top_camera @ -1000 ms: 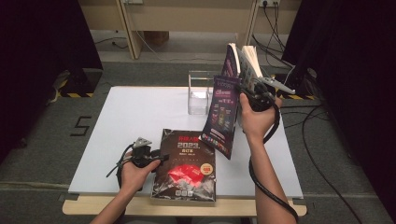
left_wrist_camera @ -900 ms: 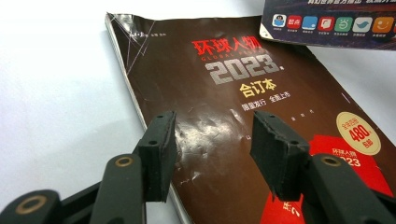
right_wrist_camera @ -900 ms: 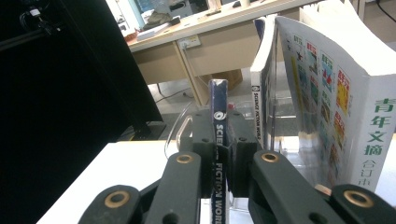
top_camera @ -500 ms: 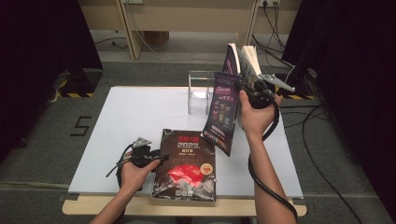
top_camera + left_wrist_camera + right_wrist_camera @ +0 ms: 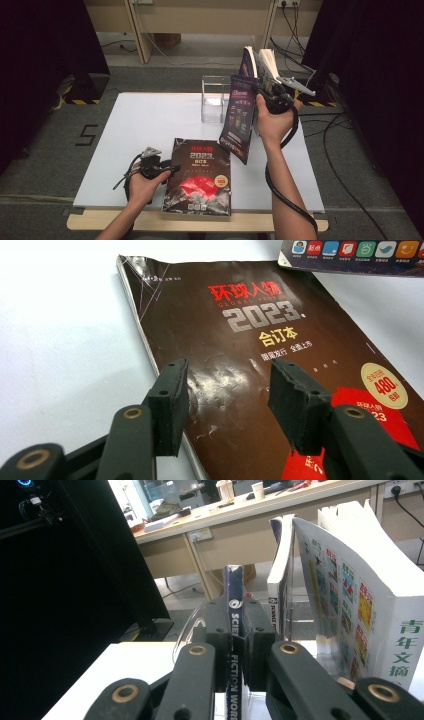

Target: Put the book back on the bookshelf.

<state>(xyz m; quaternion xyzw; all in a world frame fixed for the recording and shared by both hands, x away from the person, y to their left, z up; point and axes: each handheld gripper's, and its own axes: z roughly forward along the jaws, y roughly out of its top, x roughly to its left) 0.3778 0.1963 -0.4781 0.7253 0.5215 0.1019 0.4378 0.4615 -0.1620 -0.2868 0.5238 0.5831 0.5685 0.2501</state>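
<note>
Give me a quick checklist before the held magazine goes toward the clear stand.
1. Right gripper clamped on the thin purple magazine: ok.
2. Magazine raised off the table: ok.
3. Left gripper open, over the dark 2023 book, not gripping it: ok.
4. Clear stand upright behind the magazine: ok.
5. Free slot left in the stand: cannot tell.

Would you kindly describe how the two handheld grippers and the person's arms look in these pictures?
Both grippers are black. The left gripper has two jointed jaws with brass-coloured pivot rivets and worn, ragged rubber pads; the right gripper is built the same. Each carries a grey three-cornered plate on top and trails a black cable. The forearms are bare, with no sleeves in view.
</note>
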